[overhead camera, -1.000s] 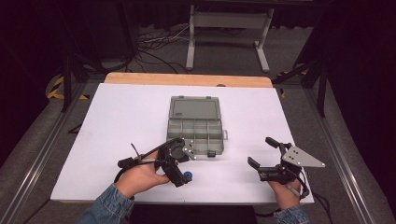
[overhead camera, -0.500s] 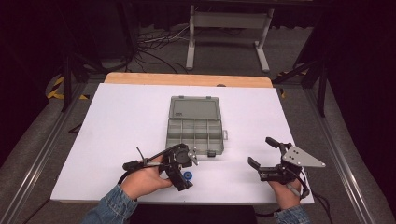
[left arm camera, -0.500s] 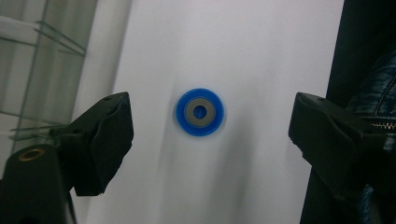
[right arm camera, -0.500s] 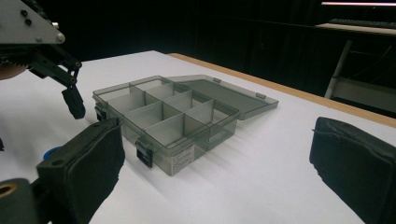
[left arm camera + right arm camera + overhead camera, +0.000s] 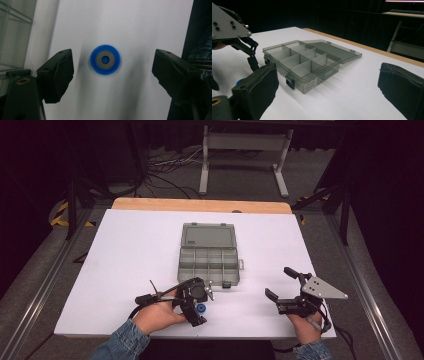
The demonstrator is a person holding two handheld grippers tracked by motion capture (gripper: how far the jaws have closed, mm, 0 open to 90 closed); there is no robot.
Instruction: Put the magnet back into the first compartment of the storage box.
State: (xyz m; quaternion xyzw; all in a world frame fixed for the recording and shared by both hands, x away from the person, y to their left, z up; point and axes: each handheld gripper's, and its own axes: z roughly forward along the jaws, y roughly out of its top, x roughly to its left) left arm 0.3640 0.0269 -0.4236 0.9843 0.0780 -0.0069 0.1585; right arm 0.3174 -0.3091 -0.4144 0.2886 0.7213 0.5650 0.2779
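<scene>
two tongs over a white tabletop, one blue wheel between the left pair

left tongs (image 5: 107, 72) point down at the tabletop (image 5: 130, 255), their jaws spread but just now closing in; the blue wheel (image 5: 105, 59), a flat round disc with a grey metal hub and a small blue centre, lies on the surface between the pads, clear of both. in the high view the wheel (image 5: 200, 308) sits near the front edge, just beside the left tongs (image 5: 196, 312). right tongs (image 5: 279, 287) are spread wide with nothing between them, held well apart to the right. behind the wheel stands a smoky translucent plastic organizer box (image 5: 209, 262), lid folded back flat, its dividers forming small rectangular compartments, with dark latches on its front wall. the tabletop is smooth and matte, with a wooden strip along the far edge.
</scene>
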